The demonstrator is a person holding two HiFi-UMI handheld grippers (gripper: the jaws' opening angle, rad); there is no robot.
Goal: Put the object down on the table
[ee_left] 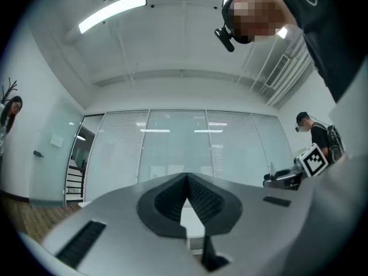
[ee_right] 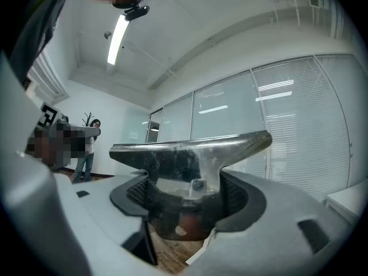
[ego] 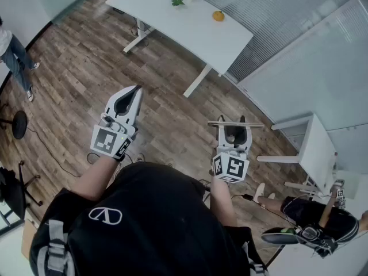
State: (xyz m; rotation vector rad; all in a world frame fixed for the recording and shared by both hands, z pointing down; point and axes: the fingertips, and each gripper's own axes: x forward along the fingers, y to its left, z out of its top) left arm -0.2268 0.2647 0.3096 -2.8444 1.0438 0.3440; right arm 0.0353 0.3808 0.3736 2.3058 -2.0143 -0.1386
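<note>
Clamps the object [ee_right: 190, 151], a dull metal piece with a wide flat top over a dark, narrower body, between the pads of the right gripper [ego: 234, 132]. Holds it level over the wooden floor [ego: 172, 105], right of centre in the head view and well apart from the white table [ego: 172, 25] at upper centre. Shows the left gripper [ego: 130, 99] clenched on nothing, tips together, left of centre. Risks a drop onto bare planks if the jaws part before the table is reached, since nothing else lies below. Risks a slip as well: grips only the narrow lower body while the broad top overhangs both jaws, so a tilt of the wrist could lever it loose. Could knock the small green plant [ego: 177, 2] or the round orange thing [ego: 218, 16] near the table's upper edge if set down close to them. Could catch the rim if lowered short, and could mark the white top if let go from too high. Reads no brand or label on the object itself. Finds 1 white emblem [ego: 105, 215] on the black shirt at lower left, a stylised shape and no words. Finds black-and-white square markers on the 2 gripper cubes [ego: 230, 167], with no letters. Leaves unread the white print at upper right of the left gripper view, cut off by the frame.
</note>
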